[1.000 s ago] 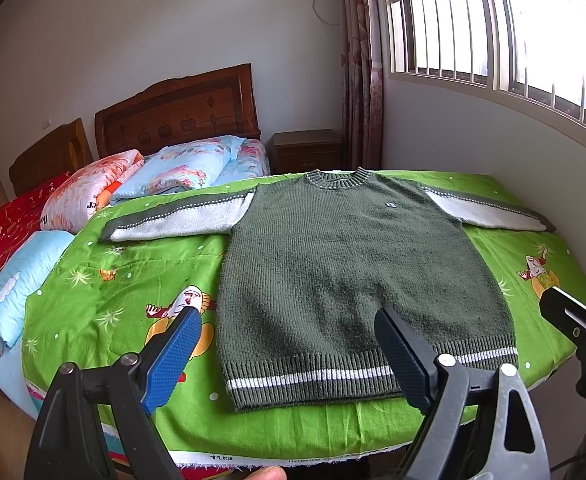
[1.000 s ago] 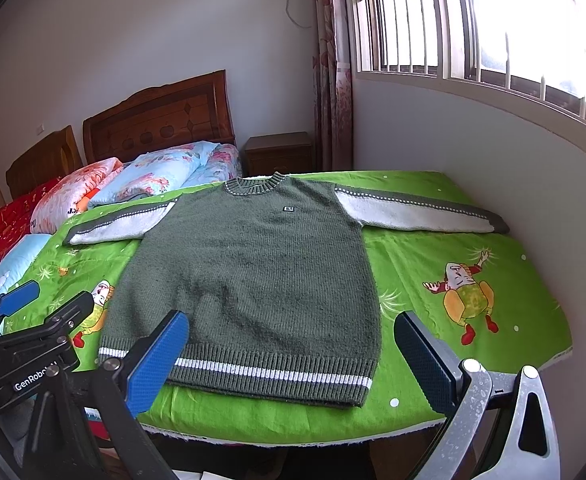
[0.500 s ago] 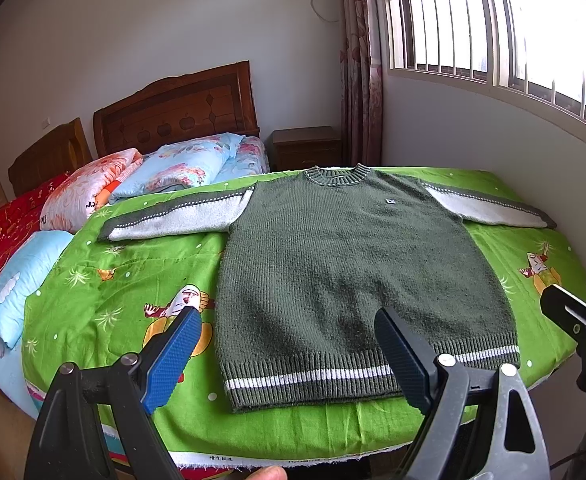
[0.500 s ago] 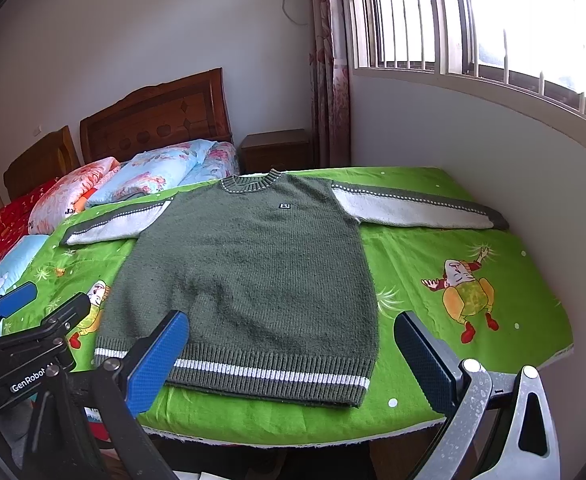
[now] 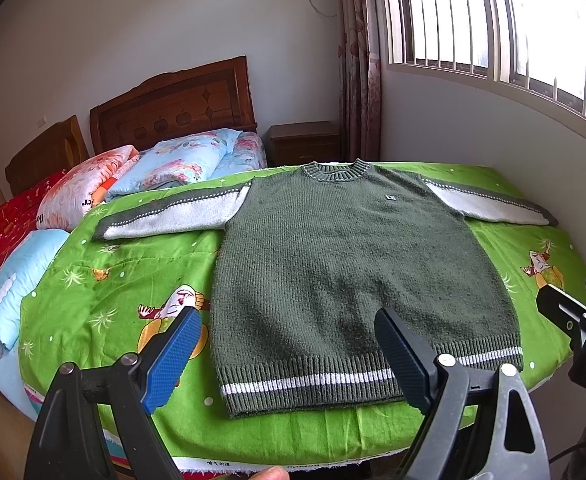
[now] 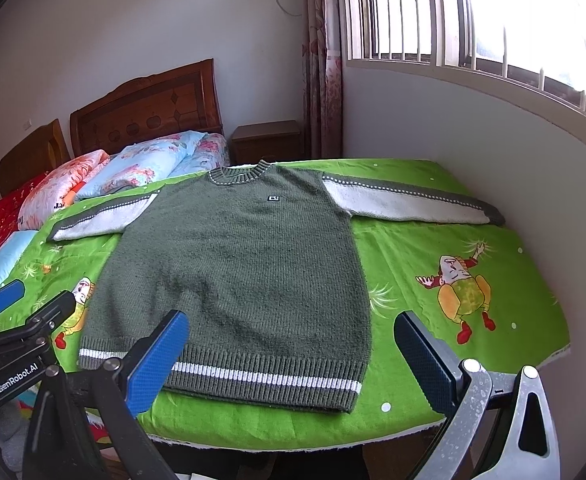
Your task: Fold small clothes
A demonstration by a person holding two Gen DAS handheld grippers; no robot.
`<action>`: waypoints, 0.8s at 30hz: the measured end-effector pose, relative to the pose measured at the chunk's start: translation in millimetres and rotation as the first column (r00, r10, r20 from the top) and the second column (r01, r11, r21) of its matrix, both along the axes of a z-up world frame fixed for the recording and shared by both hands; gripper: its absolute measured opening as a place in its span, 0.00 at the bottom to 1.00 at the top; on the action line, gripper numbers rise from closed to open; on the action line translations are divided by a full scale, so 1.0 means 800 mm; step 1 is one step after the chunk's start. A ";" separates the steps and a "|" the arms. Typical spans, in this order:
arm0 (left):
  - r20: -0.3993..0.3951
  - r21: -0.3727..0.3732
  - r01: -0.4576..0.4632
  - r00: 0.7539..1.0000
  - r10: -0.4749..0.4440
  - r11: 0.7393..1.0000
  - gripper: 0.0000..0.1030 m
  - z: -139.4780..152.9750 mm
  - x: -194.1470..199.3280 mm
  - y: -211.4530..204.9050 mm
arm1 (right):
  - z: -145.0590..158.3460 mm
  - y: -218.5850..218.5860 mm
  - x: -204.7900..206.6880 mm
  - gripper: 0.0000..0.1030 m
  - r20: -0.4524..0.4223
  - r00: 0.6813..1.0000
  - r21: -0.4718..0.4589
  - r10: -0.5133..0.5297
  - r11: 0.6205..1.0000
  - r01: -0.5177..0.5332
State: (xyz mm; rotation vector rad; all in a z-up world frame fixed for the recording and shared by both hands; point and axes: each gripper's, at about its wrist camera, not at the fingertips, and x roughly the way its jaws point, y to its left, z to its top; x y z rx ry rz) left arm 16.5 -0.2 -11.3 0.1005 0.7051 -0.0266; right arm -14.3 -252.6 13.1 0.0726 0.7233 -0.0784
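Seemingly unmoved since before, both wide-spread grippers, left [image 5: 287,354] and right [image 6: 293,354], hover before the flat sweater [image 5: 349,268].

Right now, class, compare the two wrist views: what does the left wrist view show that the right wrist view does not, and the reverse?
Only the left wrist view shows a fingertip at the bottom edge and the whole light blue pillow. Only the right wrist view shows the full cartoon figure on the sheet. Both share the green sweater lying flat, sleeves spread, on the green sheet, and both open claws: left claw, right claw.
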 end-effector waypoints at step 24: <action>-0.068 0.046 0.010 0.998 -0.007 0.999 0.87 -0.022 0.035 -0.010 | -0.019 0.003 0.031 1.00 -0.053 0.997 -0.137 -0.059 0.989 0.052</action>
